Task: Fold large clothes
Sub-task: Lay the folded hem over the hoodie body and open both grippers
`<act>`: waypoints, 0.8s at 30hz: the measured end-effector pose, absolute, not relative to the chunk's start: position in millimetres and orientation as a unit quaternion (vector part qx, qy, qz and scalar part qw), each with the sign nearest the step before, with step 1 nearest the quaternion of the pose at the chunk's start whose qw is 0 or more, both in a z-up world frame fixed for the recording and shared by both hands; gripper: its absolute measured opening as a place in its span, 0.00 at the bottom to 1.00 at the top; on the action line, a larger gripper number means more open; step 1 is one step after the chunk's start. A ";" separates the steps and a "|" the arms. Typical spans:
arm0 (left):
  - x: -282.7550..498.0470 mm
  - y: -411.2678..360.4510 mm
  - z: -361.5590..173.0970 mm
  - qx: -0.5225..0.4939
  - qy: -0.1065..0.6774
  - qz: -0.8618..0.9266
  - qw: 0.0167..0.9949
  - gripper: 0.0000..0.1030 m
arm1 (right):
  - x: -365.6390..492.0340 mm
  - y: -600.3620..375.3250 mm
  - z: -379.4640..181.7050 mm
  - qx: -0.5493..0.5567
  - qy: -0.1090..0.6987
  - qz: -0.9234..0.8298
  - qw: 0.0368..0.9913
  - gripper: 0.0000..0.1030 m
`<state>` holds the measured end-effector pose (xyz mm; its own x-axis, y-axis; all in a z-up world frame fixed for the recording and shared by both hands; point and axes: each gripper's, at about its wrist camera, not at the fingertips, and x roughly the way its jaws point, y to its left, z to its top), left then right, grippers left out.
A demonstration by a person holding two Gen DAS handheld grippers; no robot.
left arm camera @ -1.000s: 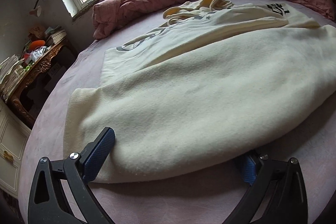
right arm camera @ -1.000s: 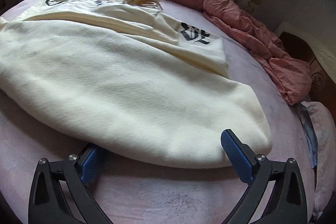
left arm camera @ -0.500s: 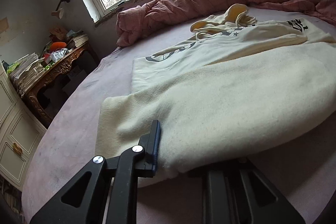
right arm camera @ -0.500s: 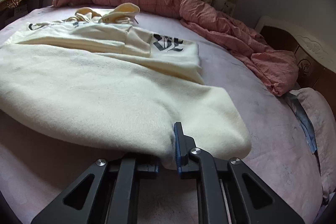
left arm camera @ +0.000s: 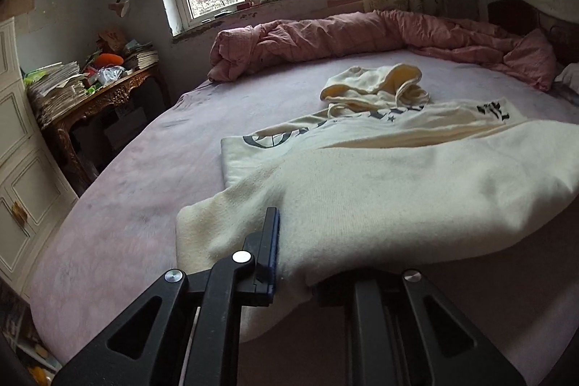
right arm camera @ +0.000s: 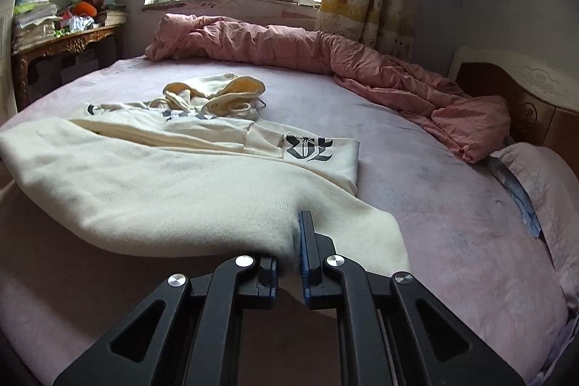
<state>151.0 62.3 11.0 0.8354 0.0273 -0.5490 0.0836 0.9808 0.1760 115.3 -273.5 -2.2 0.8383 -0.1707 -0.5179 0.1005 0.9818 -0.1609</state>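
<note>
A cream hoodie (left arm camera: 398, 190) with black print lies spread on a pink bed (left arm camera: 144, 187), its hood (left arm camera: 380, 82) toward the window. Its near hem is raised off the sheet and bulges toward the hood. My left gripper (left arm camera: 293, 263) is shut on the hem's left part; one blue pad shows and the other finger is hidden under the cloth. In the right wrist view the same hoodie (right arm camera: 163, 190) hangs from my right gripper (right arm camera: 291, 252), shut on the hem's right part with fabric pinched between the blue pads.
A rumpled pink duvet (left arm camera: 343, 31) lines the far side of the bed (right arm camera: 434, 205) under the window. A cluttered wooden side table (left arm camera: 97, 96) and a white cabinet (left arm camera: 18, 169) stand at left. A headboard (right arm camera: 524, 104) and pillow (right arm camera: 542, 176) are at right.
Both grippers were open astride the hem, then shut on it. They have since lifted it and carried it toward the hood, so the view sits higher.
</note>
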 end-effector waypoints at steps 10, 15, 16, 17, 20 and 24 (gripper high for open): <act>97.2 64.8 -41.4 0.140 0.283 0.002 0.949 0.19 | 26.3 -244.0 -62.0 -0.093 0.302 -0.095 0.944 0.10; 85.6 68.3 -58.8 0.160 0.278 0.025 0.947 0.50 | 8.6 -247.7 -70.3 -0.067 0.291 -0.092 0.950 0.11; 85.5 74.5 -62.6 0.151 0.284 0.029 0.946 0.54 | 9.1 -252.1 -71.6 -0.062 0.290 -0.090 0.951 0.14; 85.6 80.0 -64.0 0.142 0.289 0.034 0.946 0.54 | 8.4 -254.4 -73.1 -0.060 0.291 -0.090 0.951 0.16; 75.6 100.8 -63.2 0.087 0.299 0.016 0.950 0.59 | -1.7 -256.7 -76.2 -0.052 0.289 -0.091 0.952 0.27; 57.7 114.0 -60.5 0.083 0.278 0.051 0.956 0.71 | -17.6 -262.5 -76.7 -0.052 0.282 -0.127 0.949 0.61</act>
<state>57.7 114.0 -60.5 0.8407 0.1433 -0.5222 -0.0512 0.9811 0.1867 -17.6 -262.5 -76.7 0.8085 -0.2714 -0.5222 0.2127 0.9621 -0.1707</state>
